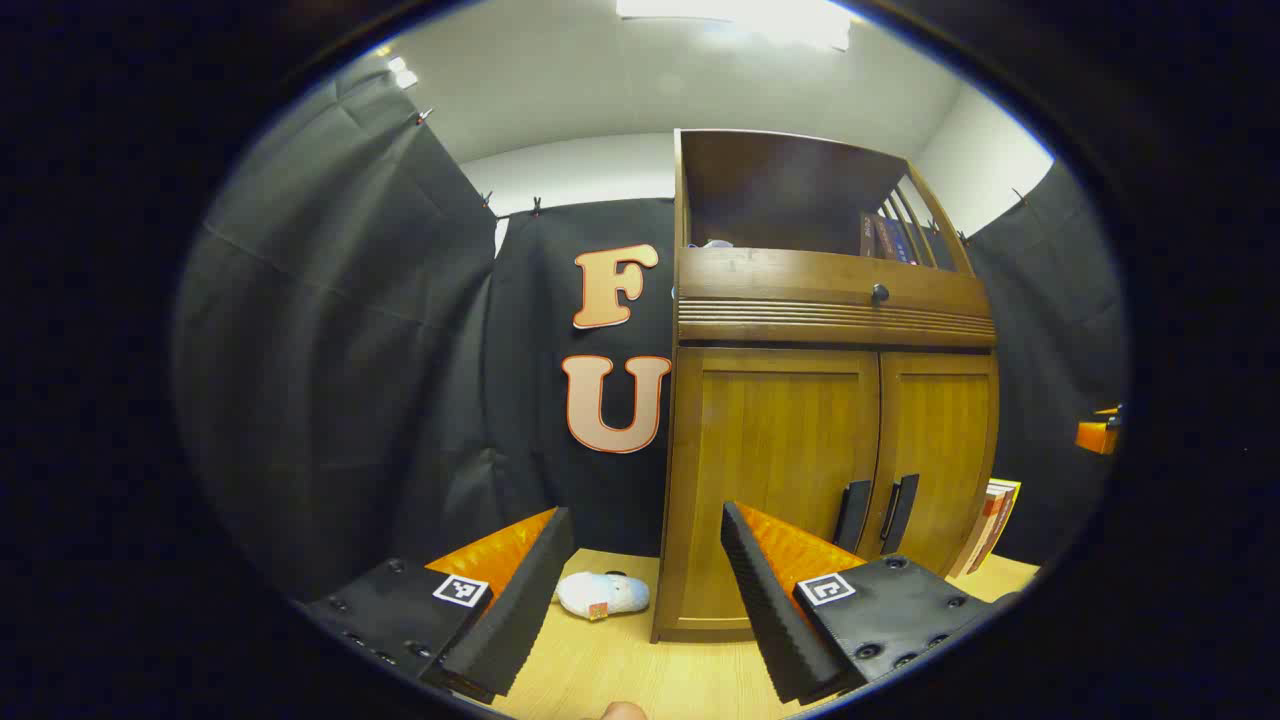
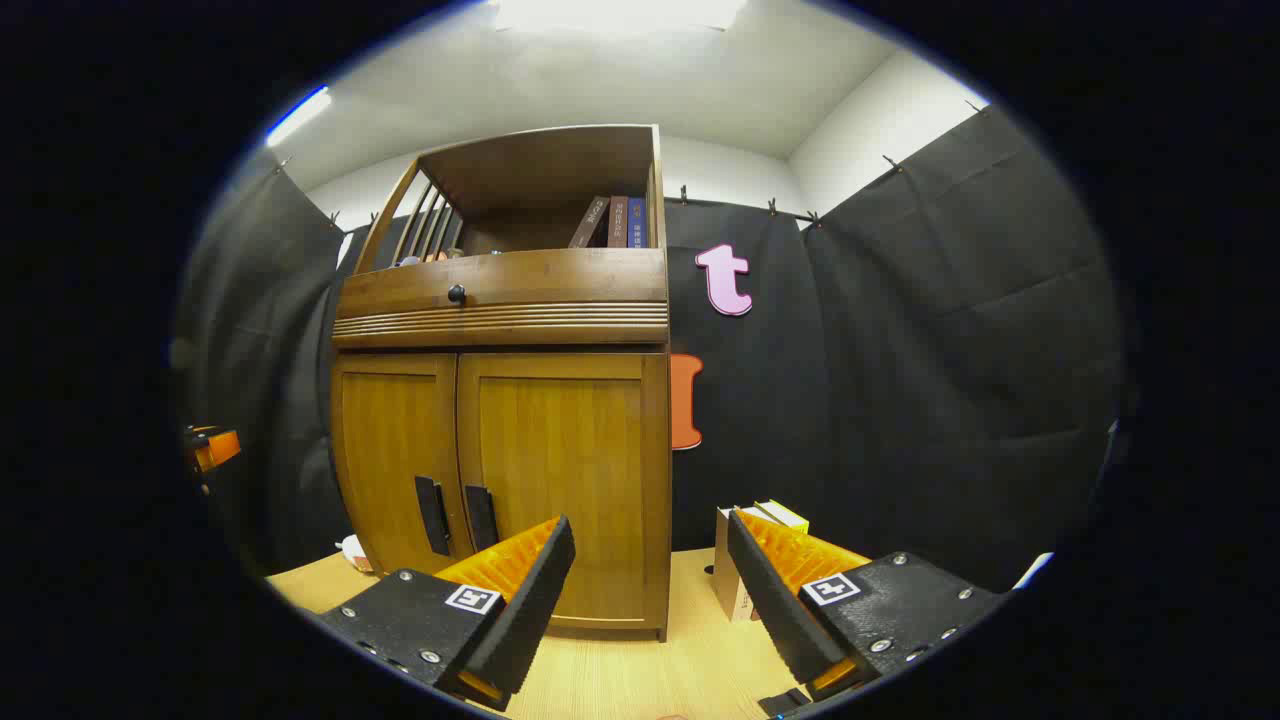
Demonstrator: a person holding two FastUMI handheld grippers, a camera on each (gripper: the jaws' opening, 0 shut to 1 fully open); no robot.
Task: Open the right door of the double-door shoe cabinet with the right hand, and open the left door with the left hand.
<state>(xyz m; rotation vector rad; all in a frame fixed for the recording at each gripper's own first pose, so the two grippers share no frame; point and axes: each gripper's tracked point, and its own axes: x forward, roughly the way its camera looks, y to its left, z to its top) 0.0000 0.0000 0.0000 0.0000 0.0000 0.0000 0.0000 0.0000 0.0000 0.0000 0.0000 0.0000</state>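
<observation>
Open table lies in front of the shoe cabinet, its doors shut. A white plush toy sits at its left side; a box stands at its right.

Both views are evenly and brightly lit from above: a ceiling light burns out to pure white glare at the top of the left gripper view, and another ceiling panel does the same in the right gripper view. The shoe cabinet is sharp, its wood grain clear, while its upper shelf sits in shadow. Fisheye distortion bows the cabinet's straight edges, more strongly toward the rim. The desk shows soft shadow at the cabinet's foot. No motion blur is visible.
</observation>
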